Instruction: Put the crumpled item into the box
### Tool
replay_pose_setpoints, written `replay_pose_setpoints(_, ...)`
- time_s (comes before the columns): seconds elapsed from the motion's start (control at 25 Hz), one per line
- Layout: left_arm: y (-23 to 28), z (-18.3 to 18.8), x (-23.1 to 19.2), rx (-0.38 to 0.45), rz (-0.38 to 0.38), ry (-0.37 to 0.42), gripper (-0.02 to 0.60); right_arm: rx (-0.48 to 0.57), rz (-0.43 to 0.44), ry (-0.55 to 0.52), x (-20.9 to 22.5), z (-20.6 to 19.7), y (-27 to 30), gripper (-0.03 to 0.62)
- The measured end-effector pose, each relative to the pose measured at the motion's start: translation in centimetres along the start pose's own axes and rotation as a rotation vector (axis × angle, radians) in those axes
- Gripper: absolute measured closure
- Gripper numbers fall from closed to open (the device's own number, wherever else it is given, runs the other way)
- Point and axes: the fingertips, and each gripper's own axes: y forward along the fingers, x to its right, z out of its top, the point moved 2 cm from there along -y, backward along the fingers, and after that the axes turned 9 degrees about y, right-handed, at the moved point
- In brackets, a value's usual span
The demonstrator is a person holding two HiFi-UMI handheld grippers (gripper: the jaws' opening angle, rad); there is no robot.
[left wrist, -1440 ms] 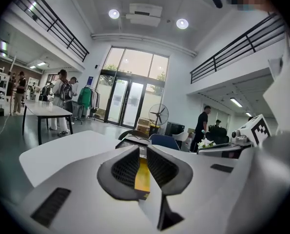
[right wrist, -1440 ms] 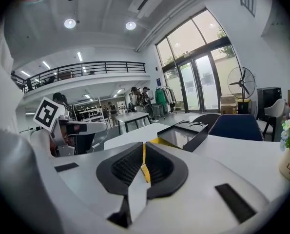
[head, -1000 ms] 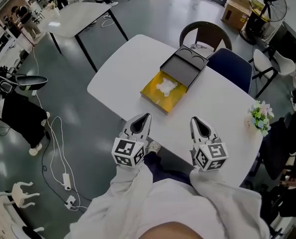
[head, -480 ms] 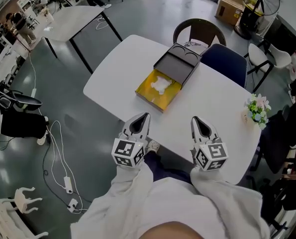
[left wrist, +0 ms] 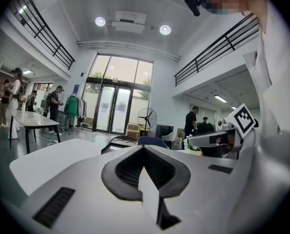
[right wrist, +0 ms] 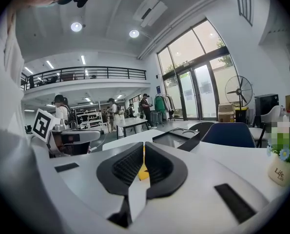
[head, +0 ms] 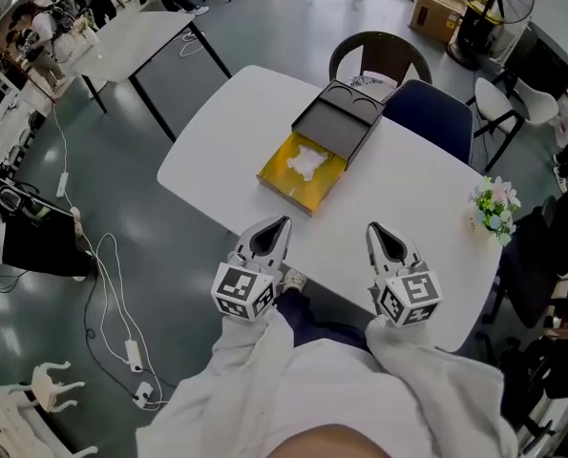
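Observation:
A crumpled white item lies inside the yellow tray of an open box on the white table. The box's dark lid stands just behind the tray. My left gripper is shut and empty at the table's near edge, well short of the box. My right gripper is shut and empty too, over the near part of the table. In the right gripper view the dark lid and a sliver of the yellow tray show past the closed jaws.
A small pot of flowers stands at the table's right edge. A dark round-backed chair and a blue chair stand behind the table. Another white table is at the far left. Cables trail on the grey floor.
The view has shifted slightly, so the table and box sit a little further left in the frame. Both grippers keep their places and stay shut.

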Motion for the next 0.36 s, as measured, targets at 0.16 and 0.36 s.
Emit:
replay_pose_setpoints(0.16, 0.3, -0.3, -0.4, -0.015, -0.022, -0.006, 0.566, -0.014, 0.023, 0.004, 0.0, 0.0, 0.5, 0.557)
replay_pose_setpoints(0.36, 0.7, -0.3, -1.2, -0.024, -0.038, -0.027, 0.566, -0.018, 0.048, 0.034, -0.2, 0.2, 1.2, 0.556)
